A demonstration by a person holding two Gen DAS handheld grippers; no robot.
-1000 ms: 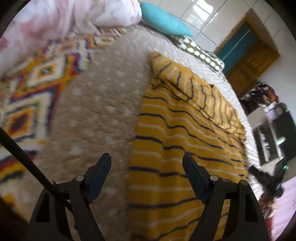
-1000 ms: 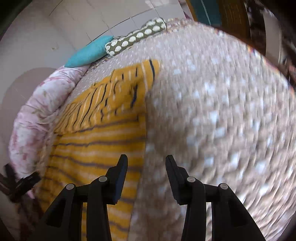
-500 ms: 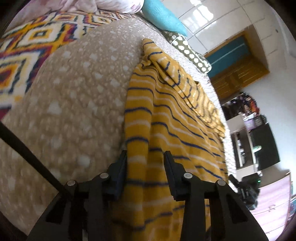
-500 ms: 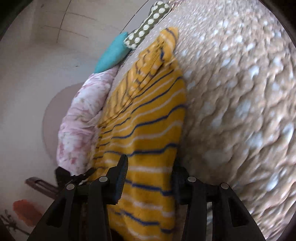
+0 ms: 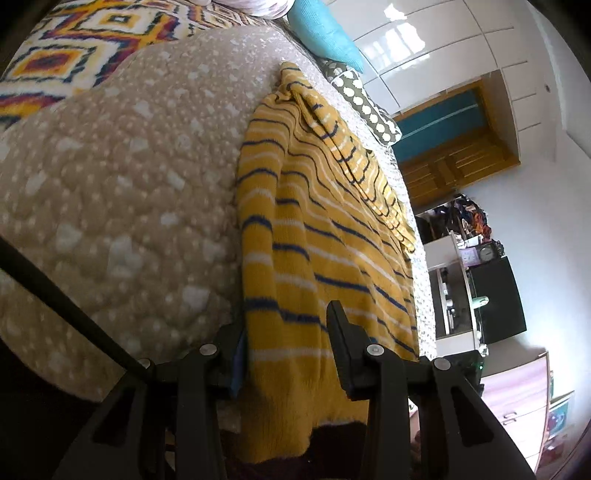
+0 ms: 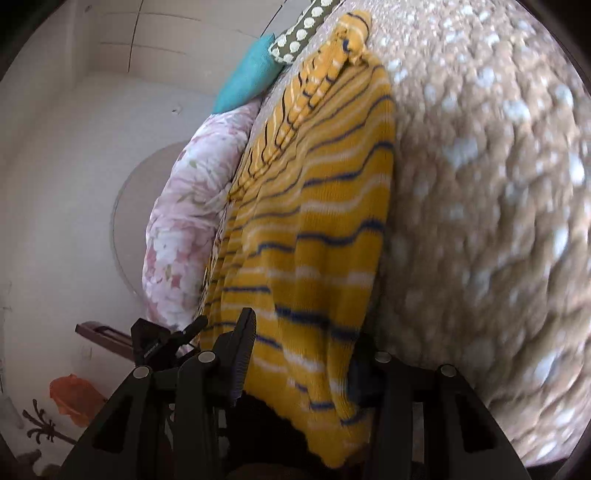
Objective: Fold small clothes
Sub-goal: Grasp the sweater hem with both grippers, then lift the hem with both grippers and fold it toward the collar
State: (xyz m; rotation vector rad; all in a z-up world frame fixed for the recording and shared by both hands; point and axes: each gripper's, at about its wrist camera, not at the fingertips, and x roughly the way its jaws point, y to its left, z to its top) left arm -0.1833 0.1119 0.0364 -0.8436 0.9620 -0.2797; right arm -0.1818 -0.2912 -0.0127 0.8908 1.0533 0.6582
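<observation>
A yellow knit sweater with navy and white stripes lies on the beige spotted bedspread, its sleeves folded over its far part. My left gripper holds the sweater's near left hem corner between its fingers. My right gripper holds the near right hem corner of the same sweater. The hem hangs down in front of both cameras. The right finger of my right gripper is partly hidden behind the cloth.
A teal pillow and a green dotted cushion lie at the bed's far end. A pink floral quilt and a patterned blanket lie along the left side. A wooden door and shelves stand to the right.
Both grippers came down from above the bed to the sweater's near hem corners and closed on them. The hem is now lifted off the bedspread.
</observation>
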